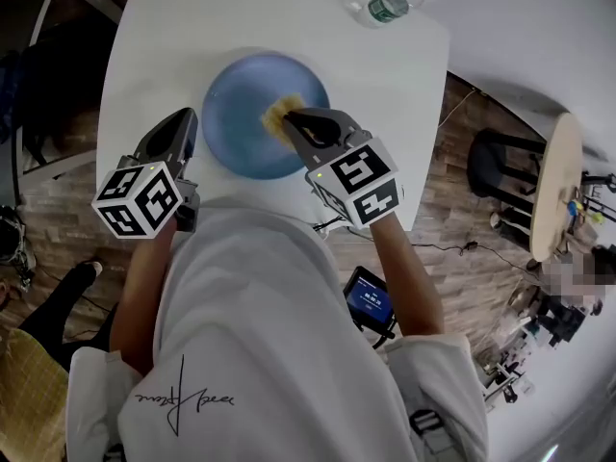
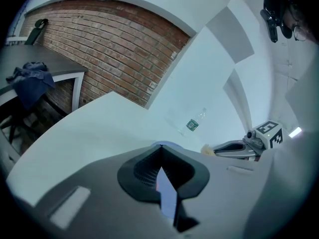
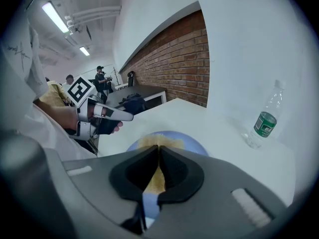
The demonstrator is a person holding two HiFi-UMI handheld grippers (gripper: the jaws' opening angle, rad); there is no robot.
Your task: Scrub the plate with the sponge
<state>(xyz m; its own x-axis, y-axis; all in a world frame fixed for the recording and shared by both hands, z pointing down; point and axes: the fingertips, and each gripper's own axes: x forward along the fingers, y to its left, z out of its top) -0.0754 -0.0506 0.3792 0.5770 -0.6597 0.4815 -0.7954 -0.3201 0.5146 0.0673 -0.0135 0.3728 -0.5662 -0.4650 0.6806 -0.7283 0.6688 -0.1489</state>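
Upper centre of the head view: a blue plate on a white table. The right gripper has its jaws clenched on a yellow sponge on the plate. The left gripper has its jaws pinching the plate's left rim.

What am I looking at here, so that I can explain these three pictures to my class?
A person holds a pair of tongs in each hand. One camera sits on the person's head and looks down. One more rides on each pair and looks along its jaws. On the white table lie a blue plate and a water bottle. The right tongs pinch a yellow sponge on the plate. The left tongs seem to grip the plate's rim.
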